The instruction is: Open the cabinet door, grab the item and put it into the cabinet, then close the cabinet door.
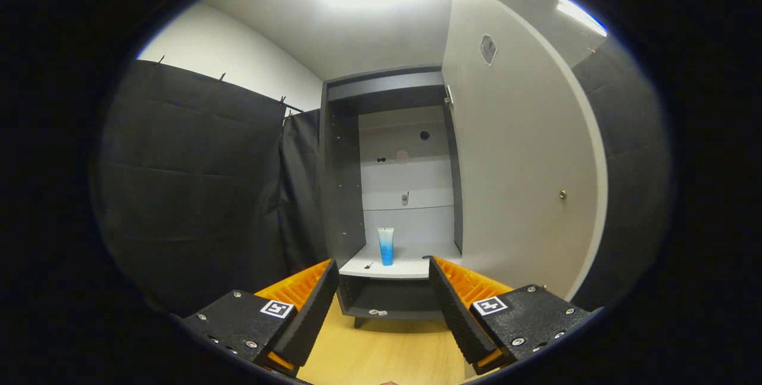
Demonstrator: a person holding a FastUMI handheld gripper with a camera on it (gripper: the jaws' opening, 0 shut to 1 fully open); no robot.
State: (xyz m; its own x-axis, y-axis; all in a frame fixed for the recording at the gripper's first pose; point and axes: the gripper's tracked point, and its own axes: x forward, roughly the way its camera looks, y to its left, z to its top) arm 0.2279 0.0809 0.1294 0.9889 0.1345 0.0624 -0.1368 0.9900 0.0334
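A tall grey cabinet stands ahead with its white door swung wide open to the right. On its white shelf a blue and white tube stands upright, cap down. My gripper is open and holds nothing; its fingers frame the shelf's front from some distance back. The tube lies well beyond the fingertips, roughly midway between them. A small round knob sits on the door near its far edge.
Black cloth walls the booth on the left and behind the door on the right. A wooden floor runs under the gripper to the cabinet's base. A small dark object lies on the shelf left of the tube.
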